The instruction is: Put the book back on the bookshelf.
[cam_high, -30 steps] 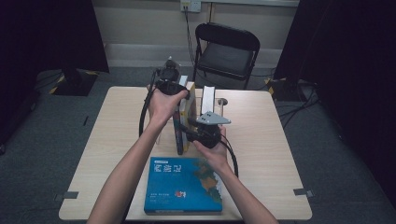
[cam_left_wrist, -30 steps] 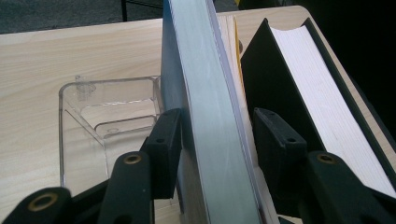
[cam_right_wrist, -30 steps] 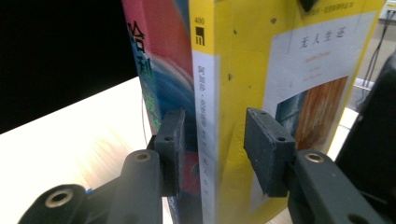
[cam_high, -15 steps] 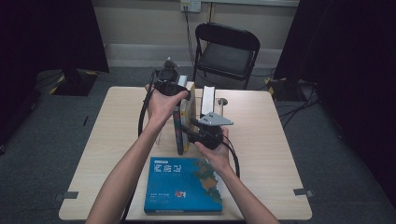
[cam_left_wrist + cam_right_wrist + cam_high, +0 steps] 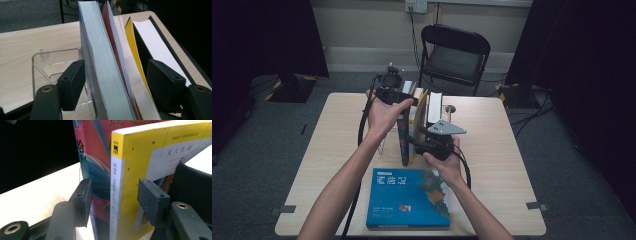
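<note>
Yellow-covered book (image 5: 140,157) and its red neighbour (image 5: 95,157) are standing between the right gripper (image 5: 113,197), jaws just opening, pads off; left gripper (image 5: 116,77) likewise straddling upright books (image 5: 105,62), released.

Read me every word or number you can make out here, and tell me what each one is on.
"无人生还" on the yellow book's cover.
"400" at its spine top; the smaller spine print is blurred.
"给" on the red and blue book; the rest is cut off.
Flat blue book: title too small to read.
</note>
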`<state>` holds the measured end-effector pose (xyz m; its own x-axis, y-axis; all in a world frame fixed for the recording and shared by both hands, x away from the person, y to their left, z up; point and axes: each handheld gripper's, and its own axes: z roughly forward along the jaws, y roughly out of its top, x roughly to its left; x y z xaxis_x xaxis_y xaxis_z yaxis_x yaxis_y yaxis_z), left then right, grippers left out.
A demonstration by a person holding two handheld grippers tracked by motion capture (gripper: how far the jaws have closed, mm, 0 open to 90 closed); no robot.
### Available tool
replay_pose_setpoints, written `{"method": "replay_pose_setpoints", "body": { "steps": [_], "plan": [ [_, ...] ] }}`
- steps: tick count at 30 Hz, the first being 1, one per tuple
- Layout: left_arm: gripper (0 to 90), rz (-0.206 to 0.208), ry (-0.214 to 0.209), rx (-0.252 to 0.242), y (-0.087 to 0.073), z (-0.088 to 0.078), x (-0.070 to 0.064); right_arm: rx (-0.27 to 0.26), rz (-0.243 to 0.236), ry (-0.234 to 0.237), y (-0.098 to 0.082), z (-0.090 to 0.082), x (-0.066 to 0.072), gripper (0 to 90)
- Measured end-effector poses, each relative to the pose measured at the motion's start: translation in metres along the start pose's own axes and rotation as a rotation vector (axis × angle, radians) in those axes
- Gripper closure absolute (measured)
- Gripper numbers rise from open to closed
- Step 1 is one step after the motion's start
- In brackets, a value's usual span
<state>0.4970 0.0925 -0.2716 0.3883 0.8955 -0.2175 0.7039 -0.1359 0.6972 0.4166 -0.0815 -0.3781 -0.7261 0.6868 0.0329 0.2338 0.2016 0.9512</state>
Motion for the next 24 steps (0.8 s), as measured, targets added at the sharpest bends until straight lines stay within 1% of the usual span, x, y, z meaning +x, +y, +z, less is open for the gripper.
{"method": "replay_pose_setpoints", "body": {
  "steps": [2, 3, 4, 5, 6, 7, 8, 9, 11, 12, 15, 17, 18, 20, 21, 22, 24],
  "plan": [
    [31.5, -0.002, -0.007, -0.01, -0.001, -0.002, 0.002, -0.008, -0.002, -0.007, 0.002, 0.0, 0.001, 47.1],
    [31.7, -0.003, -0.002, -0.013, -0.002, -0.002, 0.003, -0.011, -0.001, -0.007, 0.003, -0.001, 0.001, 47.1],
    [31.5, -0.01, -0.011, -0.016, -0.002, -0.003, 0.005, -0.016, -0.001, -0.006, 0.004, -0.001, 0.001, 47.4],
    [31.0, -0.016, -0.031, -0.022, -0.002, -0.005, 0.007, -0.022, 0.0, -0.003, 0.005, -0.002, 0.0, 47.6],
    [31.2, -0.021, -0.029, -0.028, -0.002, -0.007, 0.008, -0.021, 0.001, -0.004, 0.005, -0.004, 0.0, 47.6],
    [31.2, -0.01, -0.016, -0.023, -0.002, -0.009, 0.009, -0.022, -0.002, -0.004, 0.006, -0.005, 0.0, 47.5],
    [31.2, 0.004, -0.014, -0.025, -0.003, -0.011, 0.011, -0.023, -0.003, -0.004, 0.006, -0.006, 0.0, 47.2],
    [31.1, 0.008, -0.028, -0.042, -0.004, -0.014, 0.013, -0.023, -0.007, -0.004, 0.006, -0.007, 0.001, 46.8],
    [31.2, 0.013, -0.034, -0.061, -0.007, -0.018, 0.016, -0.025, -0.007, 0.001, 0.006, -0.01, 0.001, 46.1],
    [31.2, 0.022, -0.036, -0.069, -0.008, -0.02, 0.018, -0.026, -0.006, 0.003, 0.005, -0.011, 0.001, 45.9],
    [31.7, 0.034, -0.045, -0.082, -0.014, -0.025, 0.023, -0.022, -0.01, 0.011, 0.004, -0.015, 0.002, 45.3],
    [31.7, 0.016, -0.055, -0.093, -0.018, -0.027, 0.027, -0.024, -0.012, 0.013, 0.002, -0.018, 0.004, 45.0],
    [31.7, 0.015, -0.07, -0.094, -0.019, -0.028, 0.029, -0.025, -0.009, 0.015, 0.002, -0.019, 0.004, 44.9],
    [31.8, 0.014, -0.082, -0.103, -0.022, -0.029, 0.03, -0.026, -0.006, 0.014, 0.001, -0.021, 0.004, 44.7],
    [31.8, 0.017, -0.093, -0.106, -0.023, -0.03, 0.03, -0.025, -0.005, 0.016, 0.0, -0.022, 0.004, 44.7],
    [32.3, 0.019, -0.101, -0.126, -0.024, -0.032, 0.029, -0.023, -0.006, 0.017, -0.001, -0.023, 0.004, 44.6],
    [33.4, 0.036, -0.107, -0.13, -0.025, -0.034, 0.027, -0.019, -0.004, 0.015, -0.003, -0.024, 0.003, 44.6]
  ]
}}
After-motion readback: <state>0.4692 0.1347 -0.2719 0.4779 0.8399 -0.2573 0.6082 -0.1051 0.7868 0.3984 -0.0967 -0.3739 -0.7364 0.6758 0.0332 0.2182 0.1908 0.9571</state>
